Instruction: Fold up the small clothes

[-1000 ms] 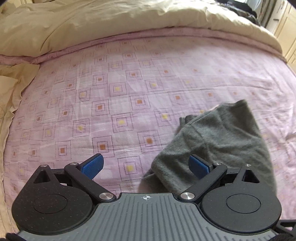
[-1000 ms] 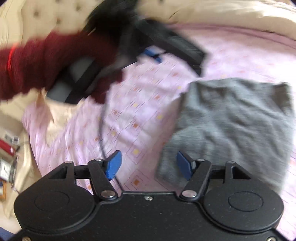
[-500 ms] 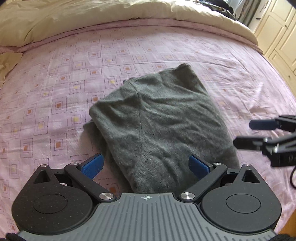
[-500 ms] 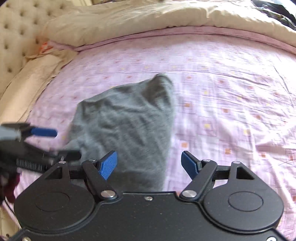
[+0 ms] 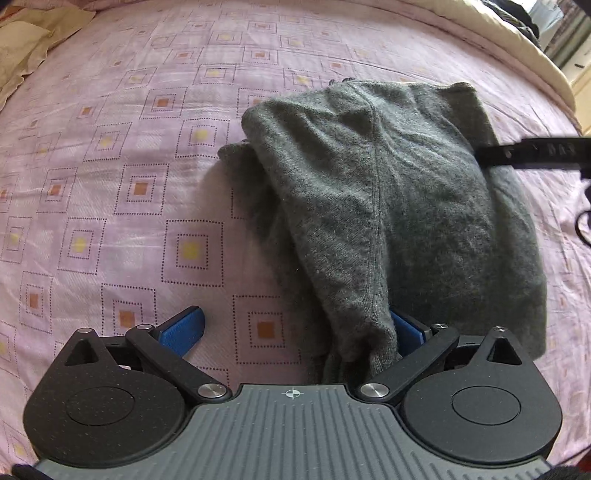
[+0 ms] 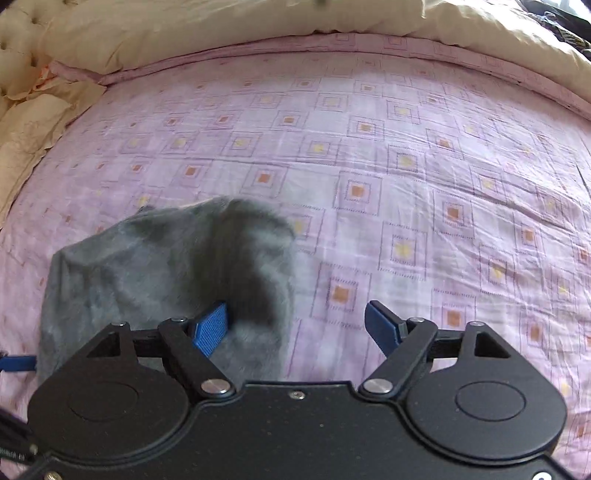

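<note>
A grey knitted garment [image 5: 388, 206] lies folded in layers on the pink patterned bed sheet [image 5: 110, 184]. My left gripper [image 5: 293, 332] is open low over its near edge, and the cloth's near corner bunches between the jaws against the right blue pad [image 5: 406, 328]. My right gripper [image 6: 297, 328] is open at the garment's [image 6: 166, 266] right edge, with its left pad [image 6: 212, 326] over the cloth and its right pad over bare sheet. In the left wrist view a finger of the right gripper [image 5: 532, 151] reaches in at the garment's right side.
A cream duvet [image 6: 258, 26] is bunched along the far side of the bed. A tufted headboard [image 6: 14, 40] and cream pillow edges [image 6: 33, 122] lie at the left. Cream cupboard doors [image 5: 581, 81] stand past the bed's right edge.
Both grippers have come down closer to the garment. The left one now has the near corner between its jaws, and the right one has moved onto the garment's right edge.
</note>
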A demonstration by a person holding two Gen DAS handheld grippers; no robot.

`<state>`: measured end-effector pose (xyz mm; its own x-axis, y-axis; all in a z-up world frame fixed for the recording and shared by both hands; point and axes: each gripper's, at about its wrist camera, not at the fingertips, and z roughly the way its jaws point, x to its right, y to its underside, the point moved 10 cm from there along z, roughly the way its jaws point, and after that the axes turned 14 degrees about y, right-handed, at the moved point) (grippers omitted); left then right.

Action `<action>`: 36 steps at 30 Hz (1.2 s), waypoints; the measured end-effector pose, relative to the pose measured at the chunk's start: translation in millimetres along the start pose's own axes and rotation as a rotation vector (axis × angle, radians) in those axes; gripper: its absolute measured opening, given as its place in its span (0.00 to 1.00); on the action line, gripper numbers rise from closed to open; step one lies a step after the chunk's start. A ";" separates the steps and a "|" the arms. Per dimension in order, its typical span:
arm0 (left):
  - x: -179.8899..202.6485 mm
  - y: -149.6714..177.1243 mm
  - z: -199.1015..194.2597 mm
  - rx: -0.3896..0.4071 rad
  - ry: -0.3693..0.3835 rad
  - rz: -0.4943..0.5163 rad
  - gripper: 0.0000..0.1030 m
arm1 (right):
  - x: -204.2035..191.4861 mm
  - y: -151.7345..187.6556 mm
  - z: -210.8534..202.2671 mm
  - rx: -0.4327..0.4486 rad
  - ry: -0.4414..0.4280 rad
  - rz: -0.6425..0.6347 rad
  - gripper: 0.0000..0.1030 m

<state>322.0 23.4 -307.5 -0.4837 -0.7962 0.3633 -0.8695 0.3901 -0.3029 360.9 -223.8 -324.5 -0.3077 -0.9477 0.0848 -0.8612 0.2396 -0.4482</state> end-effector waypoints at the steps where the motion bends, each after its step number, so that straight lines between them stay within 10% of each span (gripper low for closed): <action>1: 0.2 1.1 -0.3 -0.003 -0.003 0.012 1.00 | 4.9 -6.5 7.4 -0.017 0.008 0.022 0.79; 8: -2.0 2.1 -5.6 -0.006 0.060 -0.051 1.00 | 33.8 -20.7 -1.9 0.014 -0.025 0.209 0.80; 23: 10.5 -13.2 -12.5 0.081 0.222 -0.134 0.90 | 9.7 101.3 -48.9 -0.132 -0.363 0.354 0.81; 36: -6.2 -53.1 5.6 0.046 0.270 -0.178 0.91 | -33.0 123.0 -54.3 -0.175 -0.512 0.338 0.91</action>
<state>371.7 5.0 -298.6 -0.3389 -0.6960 0.6331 -0.9404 0.2297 -0.2509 243.3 -151.6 -334.1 -0.3787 -0.7842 -0.4915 -0.8173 0.5326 -0.2201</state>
